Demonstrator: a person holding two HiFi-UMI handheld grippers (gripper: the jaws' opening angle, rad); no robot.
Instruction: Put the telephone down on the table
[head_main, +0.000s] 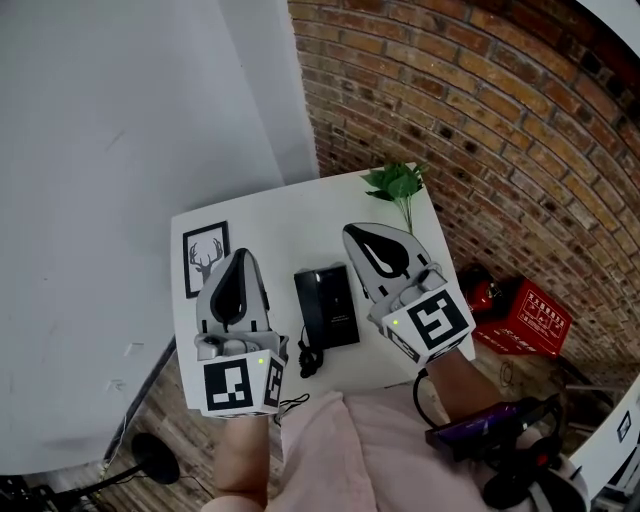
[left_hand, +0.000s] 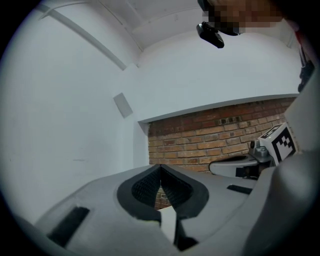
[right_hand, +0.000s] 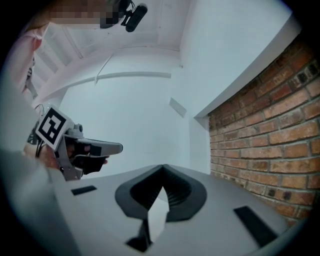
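Observation:
The black telephone (head_main: 326, 305) lies flat on the small white table (head_main: 290, 215), its cord (head_main: 308, 360) curling off its near end. My left gripper (head_main: 240, 256) hovers to the phone's left, shut and holding nothing. To the right of the phone is my right gripper (head_main: 352, 232), also shut and empty. Both point level toward the walls. In the left gripper view the left gripper (left_hand: 160, 166) has its jaws closed tip to tip, with the right gripper (left_hand: 270, 150) beside it. The right gripper view shows the right gripper (right_hand: 162, 167) closed the same way, with the left gripper (right_hand: 75, 147) off to its side.
A framed deer picture (head_main: 205, 257) lies at the table's left edge. A green plant sprig (head_main: 398, 185) sits at the far right corner. A brick wall (head_main: 480, 120) and a white wall (head_main: 120, 150) meet behind the table. A red box (head_main: 525, 318) stands on the floor to the right.

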